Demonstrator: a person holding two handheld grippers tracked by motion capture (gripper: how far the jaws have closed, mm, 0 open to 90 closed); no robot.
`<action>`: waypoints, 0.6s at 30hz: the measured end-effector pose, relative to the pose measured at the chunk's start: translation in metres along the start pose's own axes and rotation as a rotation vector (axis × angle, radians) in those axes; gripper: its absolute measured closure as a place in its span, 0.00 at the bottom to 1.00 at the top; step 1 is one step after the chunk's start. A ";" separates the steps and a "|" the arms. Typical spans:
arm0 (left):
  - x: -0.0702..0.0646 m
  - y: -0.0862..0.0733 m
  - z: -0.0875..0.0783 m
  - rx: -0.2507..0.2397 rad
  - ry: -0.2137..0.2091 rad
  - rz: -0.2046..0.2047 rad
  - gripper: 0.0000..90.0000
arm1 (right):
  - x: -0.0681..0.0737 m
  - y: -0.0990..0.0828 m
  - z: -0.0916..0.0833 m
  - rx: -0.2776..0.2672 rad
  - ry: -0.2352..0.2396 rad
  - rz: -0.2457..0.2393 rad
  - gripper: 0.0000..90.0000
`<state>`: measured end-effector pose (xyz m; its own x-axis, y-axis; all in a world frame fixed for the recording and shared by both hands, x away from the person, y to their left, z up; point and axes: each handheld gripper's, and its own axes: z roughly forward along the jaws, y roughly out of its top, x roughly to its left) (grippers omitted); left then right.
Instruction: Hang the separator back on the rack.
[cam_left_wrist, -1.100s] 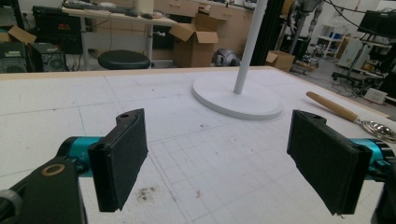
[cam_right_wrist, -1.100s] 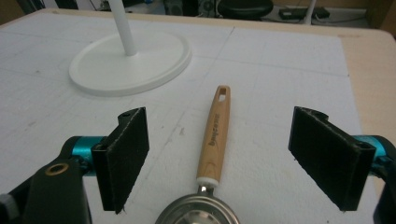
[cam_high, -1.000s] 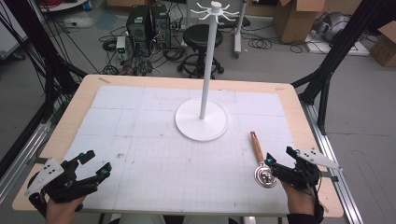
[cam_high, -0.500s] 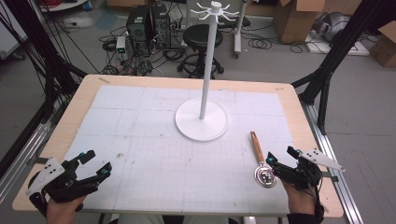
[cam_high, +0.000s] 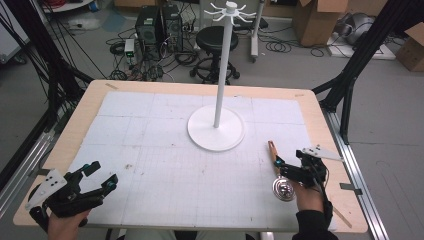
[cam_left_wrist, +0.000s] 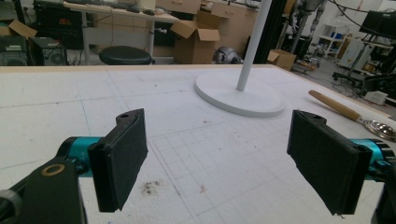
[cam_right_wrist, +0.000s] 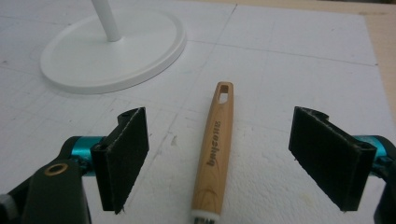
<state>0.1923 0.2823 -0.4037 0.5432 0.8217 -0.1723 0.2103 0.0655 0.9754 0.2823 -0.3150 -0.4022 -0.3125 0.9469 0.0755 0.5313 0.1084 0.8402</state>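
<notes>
Right hand-held gripper (cam_right_wrist: 217, 161) hovered low over wooden handle (cam_right_wrist: 215, 149) of ladle (cam_high: 279, 172), jaws spread wide, one either side, neither touching. Ladle lay flat on surface (cam_high: 165, 165), lower right of high view; metal bowl (cam_high: 283, 189) nearest person, handle pointing toward white hook stand (cam_high: 216, 127). Left hand-held gripper (cam_high: 97, 176), lower left of high view, jaws apart, empty. Judged step: grasp handle. Advice: keep pads square to handle, lower until pads flank mid-handle, close evenly; off-centre grip risks bowl-heavy tilt.
</notes>
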 end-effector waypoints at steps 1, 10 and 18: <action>0.000 0.000 0.000 0.001 0.000 -0.001 0.23 | 0.001 0.002 0.006 0.017 -0.006 -0.008 0.21; 0.001 -0.002 0.000 0.008 -0.005 -0.002 0.23 | 0.000 0.009 0.044 0.166 -0.067 -0.034 0.26; 0.001 -0.002 0.001 0.011 -0.005 -0.003 0.23 | -0.001 0.003 0.054 0.234 -0.074 -0.032 0.37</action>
<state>0.1931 0.2826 -0.4059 0.5468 0.8186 -0.1758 0.2210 0.0614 0.9733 0.3269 -0.2988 -0.4291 -0.2786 0.9604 0.0041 0.6928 0.1980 0.6934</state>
